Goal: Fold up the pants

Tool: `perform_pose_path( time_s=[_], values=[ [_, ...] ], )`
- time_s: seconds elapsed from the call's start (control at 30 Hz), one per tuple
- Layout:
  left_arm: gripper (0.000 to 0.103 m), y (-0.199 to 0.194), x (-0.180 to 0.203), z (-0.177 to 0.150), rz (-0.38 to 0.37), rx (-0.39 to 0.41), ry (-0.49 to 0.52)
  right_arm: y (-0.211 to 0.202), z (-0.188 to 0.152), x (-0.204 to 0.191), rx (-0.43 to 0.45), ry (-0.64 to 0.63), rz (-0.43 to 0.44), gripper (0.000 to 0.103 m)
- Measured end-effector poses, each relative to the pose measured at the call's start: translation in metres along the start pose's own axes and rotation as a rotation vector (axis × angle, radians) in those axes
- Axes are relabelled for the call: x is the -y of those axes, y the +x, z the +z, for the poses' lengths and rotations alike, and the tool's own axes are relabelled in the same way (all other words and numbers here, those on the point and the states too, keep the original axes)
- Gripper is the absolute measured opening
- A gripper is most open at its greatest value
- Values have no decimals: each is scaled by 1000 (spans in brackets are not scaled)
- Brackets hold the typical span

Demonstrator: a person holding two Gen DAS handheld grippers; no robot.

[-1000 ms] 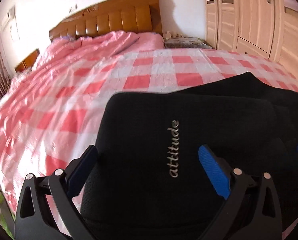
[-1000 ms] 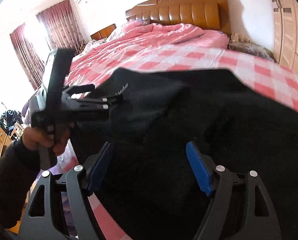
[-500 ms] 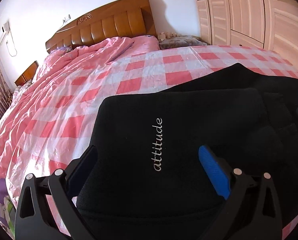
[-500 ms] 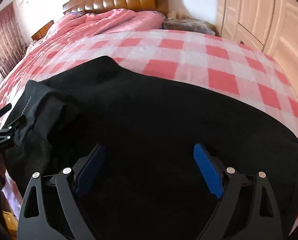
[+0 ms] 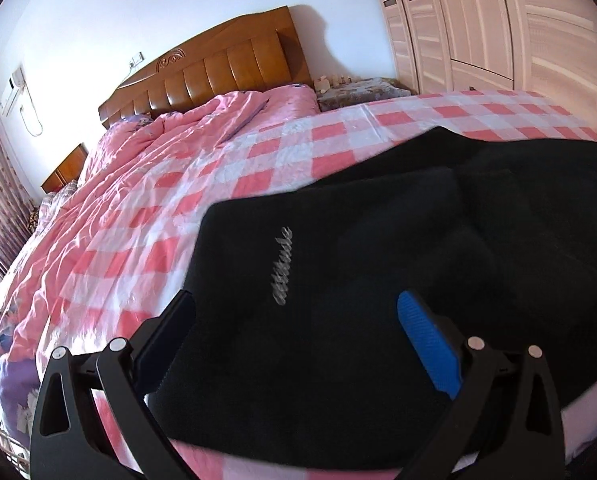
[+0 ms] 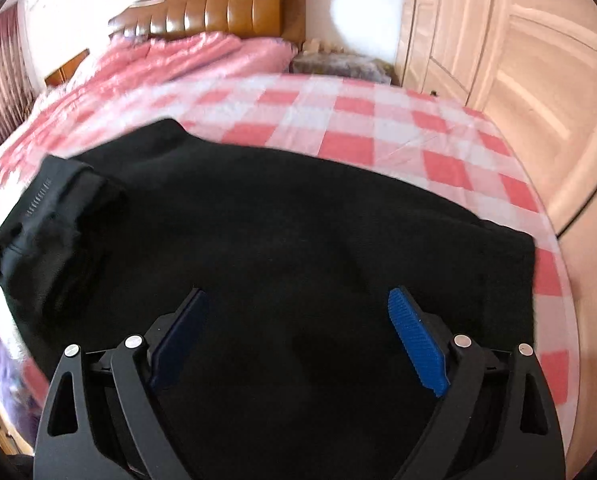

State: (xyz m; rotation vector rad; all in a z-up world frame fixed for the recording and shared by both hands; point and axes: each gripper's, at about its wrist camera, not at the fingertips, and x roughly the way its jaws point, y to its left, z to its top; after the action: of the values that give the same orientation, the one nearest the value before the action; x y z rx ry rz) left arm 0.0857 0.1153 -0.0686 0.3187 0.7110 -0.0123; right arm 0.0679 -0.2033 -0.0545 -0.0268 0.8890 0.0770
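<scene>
A pair of black, soft knit pants (image 6: 298, 216) lies spread across the near edge of the bed with the pink-and-white checked cover (image 5: 146, 240). One end is already turned over onto the rest: that folded flap, with pale script lettering (image 5: 282, 266) stitched on it, lies in front of the left gripper (image 5: 294, 336) and shows at the left of the right wrist view. The left gripper's jaws stand wide apart over the flap, pads pressing on nothing. The right gripper (image 6: 298, 336) hangs over the broad unfolded part, its jaws wide too, with only flat cloth below them and nothing held. This reads as the pause between folds, one fold laid and both grippers free. The next move likely calls for taking the far right end (image 6: 514, 280) of the pants by its edge and carrying it over toward the flap, keeping the layers flat and square.
</scene>
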Motion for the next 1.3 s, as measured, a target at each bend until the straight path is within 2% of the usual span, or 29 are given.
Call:
perform_pose_path(
  time_s=[0.1, 0.17, 0.23, 0.3, 0.4, 0.63, 0.67, 0.7, 0.77, 0.83, 0.87, 0.97, 1.0, 1.07, 1.13, 1.23, 1.3],
  values=[
    [101, 0, 7, -14, 10, -8, 11, -17, -17, -1, 22, -24, 35, 88],
    [101, 1, 1, -19, -19, 2, -36, -19, -31, -3, 7, -55, 70, 88],
    [102, 8, -8, -21, -72, -32, -109, -11, -49, -3, -33, -74, 50, 90],
    [102, 13, -12, -21, -87, -45, -143, -14, -60, 2, 13, -62, 80, 91],
    [102, 13, -6, -22, -46, -35, -135, -17, -67, -6, 28, -130, 34, 91],
    [102, 17, -6, -19, -25, -54, -141, -21, -73, 0, 49, -128, 59, 91],
    [102, 15, -5, -17, -8, -70, -139, -22, -75, 0, 50, -128, 60, 91],
    [102, 9, -1, -10, 40, -95, -136, -23, -75, 0, 51, -129, 58, 91],
    [100, -15, 10, 4, 77, -45, -116, -23, -76, -1, 60, -130, 56, 91],
    [101, -47, 29, 30, 31, 75, -84, -23, -79, -1, 79, -128, 52, 92],
    [101, -56, 41, 43, -3, 106, -64, -23, -80, -1, 87, -125, 48, 92],
    [101, -61, 102, 80, -138, 133, 88, -23, -77, -3, 80, -113, 41, 92],
    [101, -50, 130, 92, -181, 113, 149, -24, -75, -4, 74, -109, 37, 92],
    [101, -24, 169, 103, -217, 55, 214, -29, -69, -8, 73, -119, 6, 92],
    [101, 11, 210, 112, -268, -50, 272, -32, -64, -14, 88, -163, -28, 92],
    [102, 46, 242, 113, -271, -131, 276, -23, -52, -15, 54, -213, -25, 92],
    [102, 52, 243, 112, -287, -122, 224, -16, -45, -7, 35, -185, 35, 92]
  ],
)
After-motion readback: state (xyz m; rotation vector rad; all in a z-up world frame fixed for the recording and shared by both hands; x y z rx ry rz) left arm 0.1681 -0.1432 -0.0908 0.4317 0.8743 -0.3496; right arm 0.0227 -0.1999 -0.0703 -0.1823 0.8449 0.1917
